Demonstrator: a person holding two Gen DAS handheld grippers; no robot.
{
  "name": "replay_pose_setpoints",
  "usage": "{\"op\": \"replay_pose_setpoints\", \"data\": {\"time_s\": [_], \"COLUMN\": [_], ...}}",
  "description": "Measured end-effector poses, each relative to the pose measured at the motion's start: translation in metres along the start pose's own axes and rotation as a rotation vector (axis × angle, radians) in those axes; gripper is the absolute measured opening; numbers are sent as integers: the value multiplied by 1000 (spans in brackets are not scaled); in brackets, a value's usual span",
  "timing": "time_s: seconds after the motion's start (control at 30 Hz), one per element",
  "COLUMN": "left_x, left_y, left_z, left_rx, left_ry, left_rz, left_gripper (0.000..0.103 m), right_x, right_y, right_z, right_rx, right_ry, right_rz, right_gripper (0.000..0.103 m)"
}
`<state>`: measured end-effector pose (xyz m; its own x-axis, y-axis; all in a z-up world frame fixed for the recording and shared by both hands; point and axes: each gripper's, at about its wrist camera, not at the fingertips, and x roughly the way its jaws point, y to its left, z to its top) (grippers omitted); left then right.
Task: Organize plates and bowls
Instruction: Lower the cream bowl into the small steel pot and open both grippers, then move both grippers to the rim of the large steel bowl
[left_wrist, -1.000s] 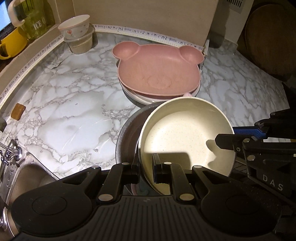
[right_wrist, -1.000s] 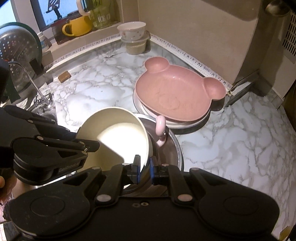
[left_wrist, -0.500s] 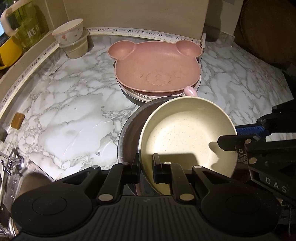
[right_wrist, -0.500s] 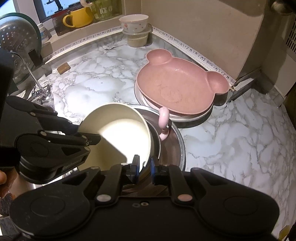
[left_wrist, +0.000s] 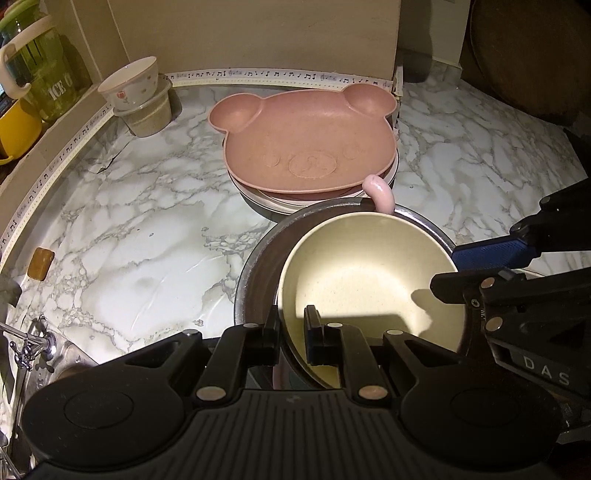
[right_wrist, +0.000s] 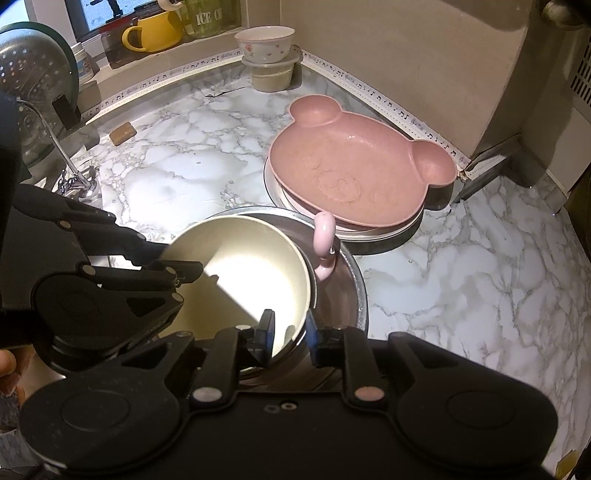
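Observation:
A cream bowl (left_wrist: 369, 280) sits tilted inside a steel bowl (left_wrist: 258, 266), next to a pink handle (left_wrist: 380, 192). My left gripper (left_wrist: 293, 317) is shut on the cream bowl's near rim. In the right wrist view the cream bowl (right_wrist: 240, 273) has its rim between the fingers of my right gripper (right_wrist: 290, 325). Those jaws are opening, with a gap showing beside the left pad. Just behind lies a pink bear-shaped plate (left_wrist: 310, 144) on a stack of white plates (left_wrist: 255, 195).
A flowered bowl (left_wrist: 129, 83) sits on a lidded container at the back corner. A faucet (right_wrist: 70, 173), sink and metal colander (right_wrist: 33, 70) are at the left. A yellow mug (right_wrist: 155, 31) stands on the sill. A brown block (left_wrist: 40, 262) lies on the marble counter.
The right gripper's jaws have spread apart around the cream bowl's rim. The left gripper has rolled slightly and keeps its grip. The bowl stays in the steel bowl.

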<state>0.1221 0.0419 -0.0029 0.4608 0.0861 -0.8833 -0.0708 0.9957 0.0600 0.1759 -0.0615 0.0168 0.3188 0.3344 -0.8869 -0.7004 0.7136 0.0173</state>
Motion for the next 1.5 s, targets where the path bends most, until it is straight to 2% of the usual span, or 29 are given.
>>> {"op": "replay_pose_setpoints", "data": {"time_s": [0.1, 0.33, 0.5, 0.57, 0.63, 0.87, 1.33, 1.47, 1.5], "left_x": [0, -1, -2, -3, -5, -16, -40, -41, -40], "left_y": [4, 12, 16, 19, 20, 21, 31, 37, 38], "left_z": [1, 0, -1, -2, -2, 0, 25, 37, 40], "left_rx": [-17, -52, -75, -80, -81, -80, -91, -109, -114], "left_ry": [4, 15, 25, 21, 16, 0, -91, -113, -117], "left_rz": [-19, -57, -80, -90, -93, -103, -93, -89, -85], "left_gripper": [12, 13, 19, 26, 29, 29, 29, 29, 29], "right_x": [1, -5, -9, -9, -10, -18, -35, -36, -35], "right_y": [-4, -9, -13, -15, -17, -21, -42, -53, -56], "right_z": [1, 1, 2, 3, 3, 5, 21, 28, 30], "right_rx": [23, 46, 61, 66, 71, 73, 90, 96, 103], "right_ry": [7, -3, -13, -17, -19, -36, -107, -135, -138], "right_rz": [20, 53, 69, 73, 77, 97, 118, 127, 128], "right_gripper": [27, 30, 33, 33, 34, 39, 47, 60, 60]}}
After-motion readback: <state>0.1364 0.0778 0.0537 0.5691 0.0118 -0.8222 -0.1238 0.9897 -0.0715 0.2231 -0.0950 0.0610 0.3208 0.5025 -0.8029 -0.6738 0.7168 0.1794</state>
